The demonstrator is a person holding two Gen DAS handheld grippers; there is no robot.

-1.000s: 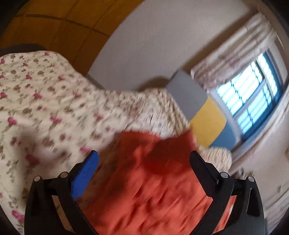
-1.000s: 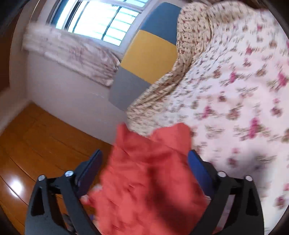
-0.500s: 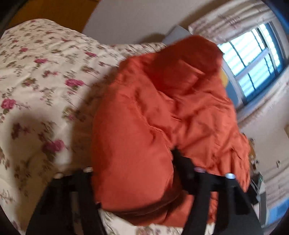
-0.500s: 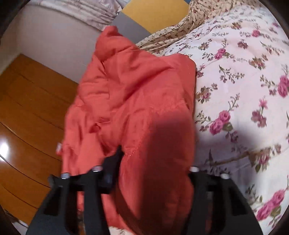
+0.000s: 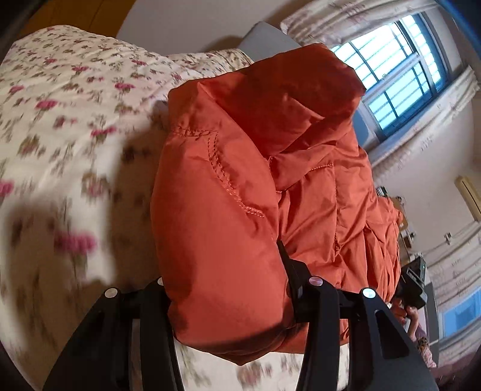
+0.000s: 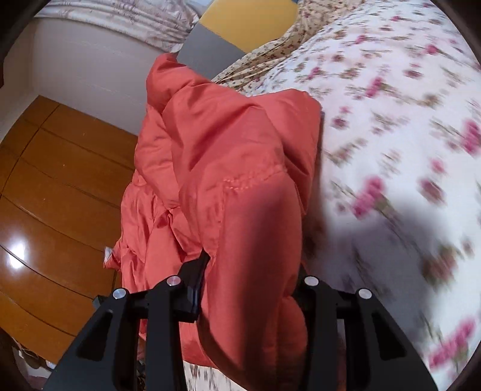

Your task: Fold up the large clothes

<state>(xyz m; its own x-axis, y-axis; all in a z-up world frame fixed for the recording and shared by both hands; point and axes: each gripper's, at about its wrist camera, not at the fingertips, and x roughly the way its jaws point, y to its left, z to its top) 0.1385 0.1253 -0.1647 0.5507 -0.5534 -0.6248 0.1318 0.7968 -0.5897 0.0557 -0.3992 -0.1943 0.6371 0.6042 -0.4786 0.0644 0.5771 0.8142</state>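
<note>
Closest in, the left hand-held gripper [image 5: 224, 288] has a fat, puffy roll of the orange padded jacket [image 5: 240, 195] pinched between its fingers; its jaws have just been closing on that padding. The right hand-held gripper [image 6: 251, 288] has done the same and clamps a second thick fold of the jacket [image 6: 234, 180]. So this looks like the grasp step, both ends of one edge taken up, ready for a fold.

The jacket lies bunched on the flowered bed cover [image 5: 60, 120], near the bed's edge, with the wooden floor [image 6: 54, 180] below on one side. Beyond it stand a grey and yellow headboard [image 6: 240, 27] and a curtained window [image 5: 399, 78].

Next, I reckon, both grips must lift together and carry the edge across evenly, as the slippery padding could slide out.
</note>
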